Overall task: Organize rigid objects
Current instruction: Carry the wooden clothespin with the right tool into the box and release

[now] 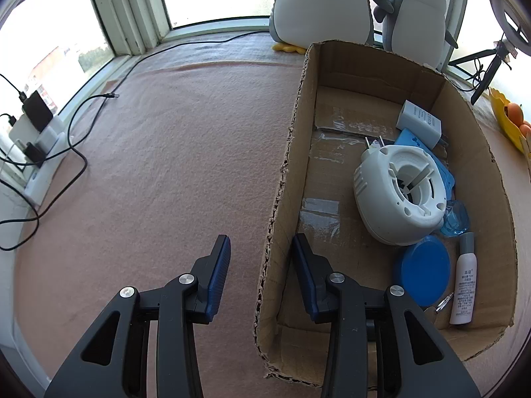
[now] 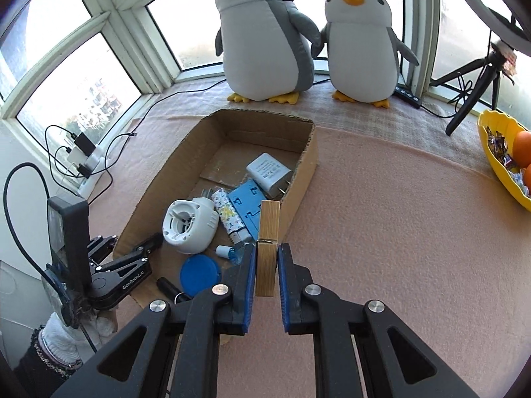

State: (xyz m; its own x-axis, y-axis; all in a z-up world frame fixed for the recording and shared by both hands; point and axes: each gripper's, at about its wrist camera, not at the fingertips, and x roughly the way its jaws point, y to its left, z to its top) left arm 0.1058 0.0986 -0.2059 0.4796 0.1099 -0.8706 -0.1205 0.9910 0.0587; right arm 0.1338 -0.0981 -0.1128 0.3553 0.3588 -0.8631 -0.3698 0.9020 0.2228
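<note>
1. The right tool [image 2: 266, 273] clamps a wooden clothespin [image 2: 267, 247] between its blue pads, holding it upright just above the near right wall of a cardboard box [image 2: 300, 179].
2. The left tool [image 1: 260, 275] stands wide apart with nothing between its pads; one finger lies outside the box's left wall [image 1: 285, 179] and the other inside it, so the tool straddles that wall.
3. The open box sits on a bench covered in pink cloth [image 2: 398, 232].
4. Inside the box, a round white plug-in device [image 1: 400, 195] lies on its side toward the middle, resting against a blue plastic piece [image 1: 441, 169].
5. A white wall charger [image 1: 419, 122] lies at the far end of the pile, its prongs pointing at the right wall in the right wrist view.
6. A blue round lid [image 1: 423, 268] lies flat near the front, just beside a small white bottle with a grey cap [image 1: 464, 285].
7. A patterned lighter [image 2: 229, 217] lies between the white device and the blue piece.
8. Two plush penguins [image 2: 265, 33] stand behind the box along the window.
9. A yellow bowl holding oranges [image 2: 497, 162] sits at the right edge of the bench, well apart from the box.
10. A power strip with chargers and black cables [image 1: 36, 142] lies by the window on the left.
</note>
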